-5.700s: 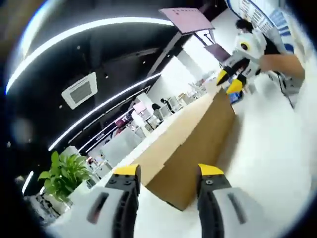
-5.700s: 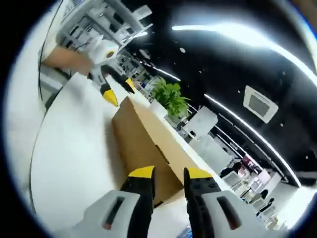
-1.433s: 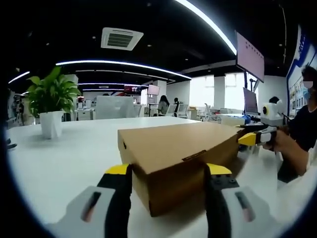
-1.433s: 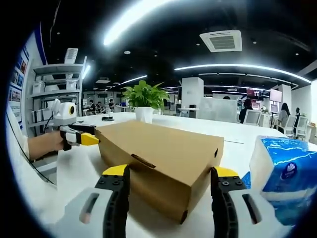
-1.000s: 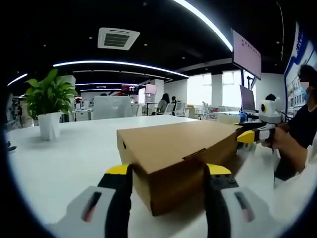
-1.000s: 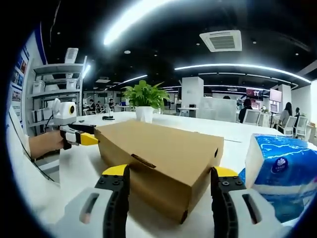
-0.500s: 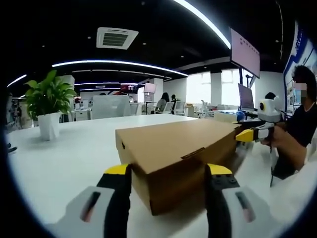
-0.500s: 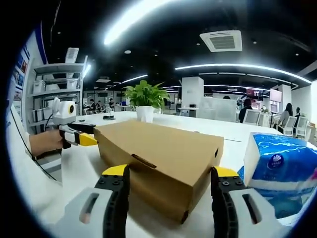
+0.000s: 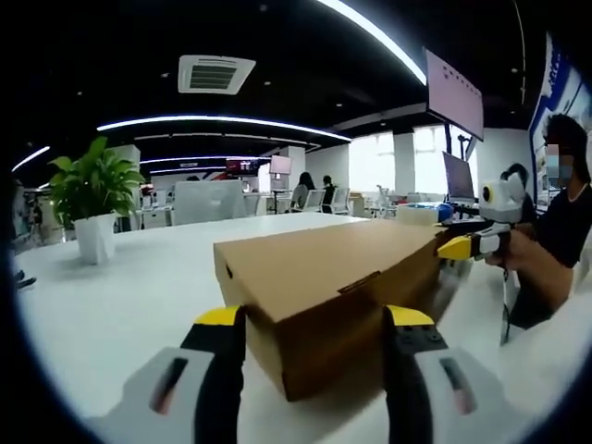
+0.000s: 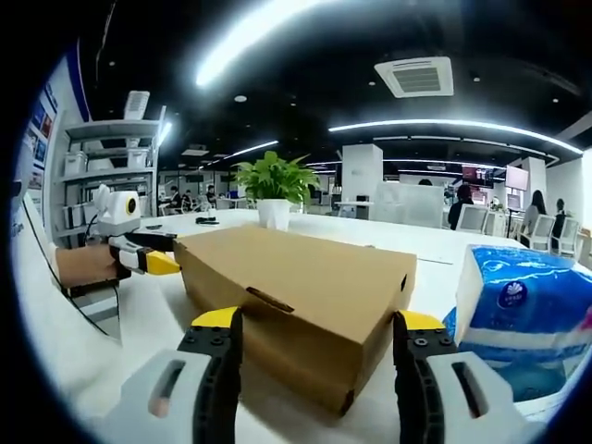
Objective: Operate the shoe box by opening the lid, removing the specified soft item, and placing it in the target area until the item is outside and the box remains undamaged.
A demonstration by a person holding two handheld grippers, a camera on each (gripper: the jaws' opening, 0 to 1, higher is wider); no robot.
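A brown cardboard shoe box [image 9: 324, 273] lies on the white table [image 9: 120, 277] with its lid down. My left gripper [image 9: 314, 319] is open, its yellow-tipped jaws straddling the near end of the box. At the far end, on the right, my right gripper [image 9: 467, 245] is held by a hand. From the other side, the shoe box [image 10: 296, 277] runs away from my right gripper [image 10: 316, 321], which is open with its jaws on either side of that end. The left gripper [image 10: 153, 261] touches the far left corner. What the box holds is hidden.
A blue pack of tissues [image 10: 513, 314] lies on the table just right of the box. A potted plant [image 10: 271, 190] stands behind the box, also as the plant [image 9: 91, 199] at the left. A person [image 9: 555, 240] sits at the right table edge.
Since 5.7 s ago both grippers have levelled and come down to the box's two ends, and the right jaws have spread wide. Over the last second almost nothing has moved.
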